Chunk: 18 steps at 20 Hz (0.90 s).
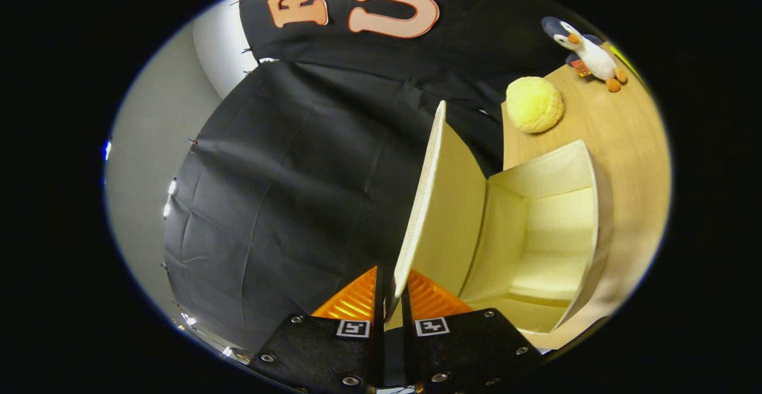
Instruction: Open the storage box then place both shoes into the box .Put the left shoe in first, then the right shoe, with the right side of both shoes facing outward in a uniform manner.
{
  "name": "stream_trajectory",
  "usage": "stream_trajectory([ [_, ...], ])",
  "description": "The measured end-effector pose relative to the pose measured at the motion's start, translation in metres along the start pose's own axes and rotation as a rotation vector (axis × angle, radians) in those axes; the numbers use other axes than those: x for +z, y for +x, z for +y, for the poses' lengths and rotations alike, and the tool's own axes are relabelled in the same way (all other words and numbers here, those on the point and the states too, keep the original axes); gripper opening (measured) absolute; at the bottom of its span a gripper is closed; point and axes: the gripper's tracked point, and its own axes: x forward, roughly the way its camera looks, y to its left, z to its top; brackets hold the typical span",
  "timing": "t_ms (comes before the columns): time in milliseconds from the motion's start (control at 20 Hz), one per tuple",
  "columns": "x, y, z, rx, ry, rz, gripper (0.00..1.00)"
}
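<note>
Our hand-held gripper (391, 299) is clamped on the lid (437, 203) edge at 12 o'clock; the storage box (553, 245) looks light, stiff, fabric-covered.

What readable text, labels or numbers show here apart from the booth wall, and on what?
Nothing legible.
Tag on the penguin toy: too small to read.
Two marker squares on the gripper: coded patterns, no letters.
Storage box and its lid, gripped by the shut jaws: no print visible.

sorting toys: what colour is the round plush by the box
Yellow; the round plush cushion on the wooden table, gripper view.
</note>
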Motion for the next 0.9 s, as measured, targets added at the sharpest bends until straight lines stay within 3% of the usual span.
stream_trajectory([
  [500, -0.048, 0.103, 0.052, -0.069, -0.167, 0.104, 0.14],
  [900, -0.081, 0.123, 0.048, -0.170, -0.196, 0.157, 0.17],
])
